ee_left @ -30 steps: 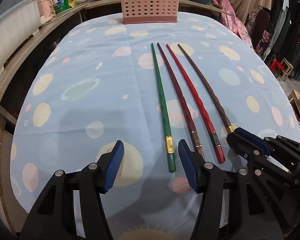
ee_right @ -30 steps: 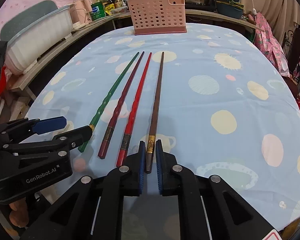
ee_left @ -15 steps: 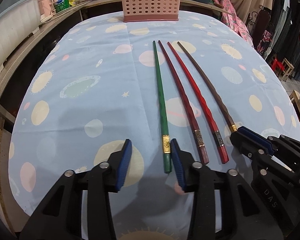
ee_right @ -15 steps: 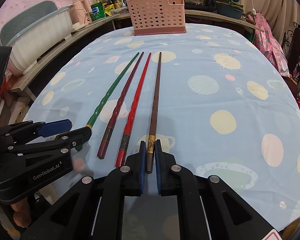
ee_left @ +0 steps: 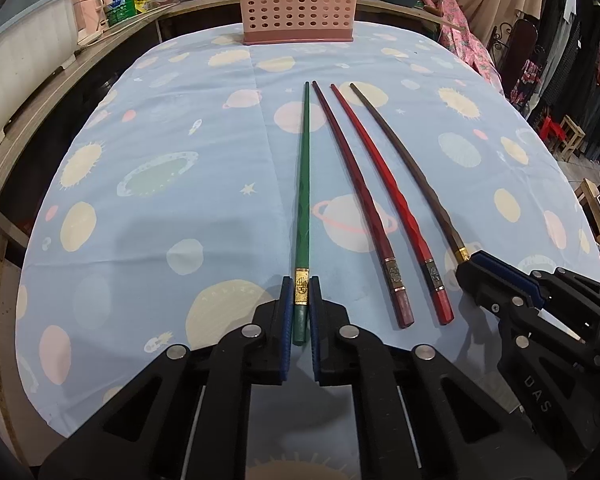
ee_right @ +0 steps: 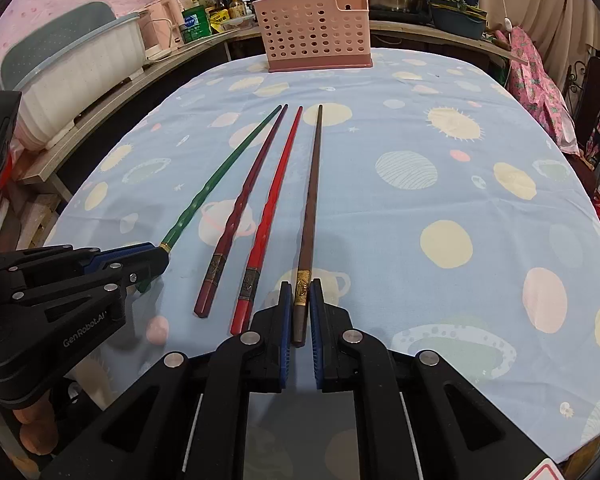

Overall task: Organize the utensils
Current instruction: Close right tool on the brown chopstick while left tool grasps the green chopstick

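Several long chopsticks lie side by side on the blue planet-print tablecloth (ee_left: 160, 208). My left gripper (ee_left: 301, 286) is shut on the thick end of the green chopstick (ee_left: 305, 184), which rests on the cloth. My right gripper (ee_right: 301, 290) is shut on the thick end of the brown chopstick (ee_right: 312, 184), which also lies flat. The dark red chopstick (ee_left: 352, 184) and the bright red chopstick (ee_left: 388, 184) lie loose between them. A pink perforated utensil basket (ee_left: 296, 4) stands at the table's far edge; it also shows in the right wrist view (ee_right: 316, 32).
A wooden counter (ee_left: 60, 76) runs along the left with a white tub (ee_right: 80, 76), bottles and pots. Clothes and chairs (ee_left: 560, 80) stand to the right. The table's rounded near edge is just under both grippers.
My left gripper has moved right and closed from wide open onto the green chopstick's end. My right gripper has stayed shut on the brown chopstick.
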### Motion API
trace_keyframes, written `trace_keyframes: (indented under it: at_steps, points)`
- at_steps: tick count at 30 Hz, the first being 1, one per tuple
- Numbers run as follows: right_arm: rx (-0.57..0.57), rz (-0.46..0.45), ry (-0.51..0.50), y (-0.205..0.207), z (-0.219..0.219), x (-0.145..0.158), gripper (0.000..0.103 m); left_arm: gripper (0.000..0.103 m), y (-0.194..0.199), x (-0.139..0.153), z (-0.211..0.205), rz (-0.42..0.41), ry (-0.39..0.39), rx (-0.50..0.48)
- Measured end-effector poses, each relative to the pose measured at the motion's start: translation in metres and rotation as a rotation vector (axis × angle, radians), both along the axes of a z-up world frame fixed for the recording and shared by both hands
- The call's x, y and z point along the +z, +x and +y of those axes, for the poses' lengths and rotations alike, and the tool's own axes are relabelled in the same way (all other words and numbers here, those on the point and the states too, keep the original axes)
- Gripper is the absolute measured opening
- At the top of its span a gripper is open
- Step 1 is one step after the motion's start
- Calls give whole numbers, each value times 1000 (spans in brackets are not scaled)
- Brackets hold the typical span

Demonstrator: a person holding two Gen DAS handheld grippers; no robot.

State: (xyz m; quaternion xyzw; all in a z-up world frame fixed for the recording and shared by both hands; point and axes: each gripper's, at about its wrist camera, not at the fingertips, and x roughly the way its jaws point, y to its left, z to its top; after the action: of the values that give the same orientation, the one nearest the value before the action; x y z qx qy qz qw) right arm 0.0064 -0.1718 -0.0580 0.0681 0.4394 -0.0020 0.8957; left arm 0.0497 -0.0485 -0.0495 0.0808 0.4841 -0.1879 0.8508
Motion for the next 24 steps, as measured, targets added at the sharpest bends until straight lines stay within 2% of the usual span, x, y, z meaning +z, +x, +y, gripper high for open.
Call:
trace_keyframes:
  at_steps: [9, 15, 20, 24]
  points:
    - [-3, 1, 21, 1, -3, 4, 7, 7, 1, 3, 1, 14, -13, 5]
    - [-5, -30, 30, 0, -6, 17, 7, 7, 3, 20, 5, -6, -37, 19]
    - [-9, -76, 36, 1, -10, 37, 7, 7, 8, 40, 11, -25, -77, 37]
    - [-17, -135, 41, 6, -18, 64, 7, 7, 16, 63, 16, -48, -126, 56]
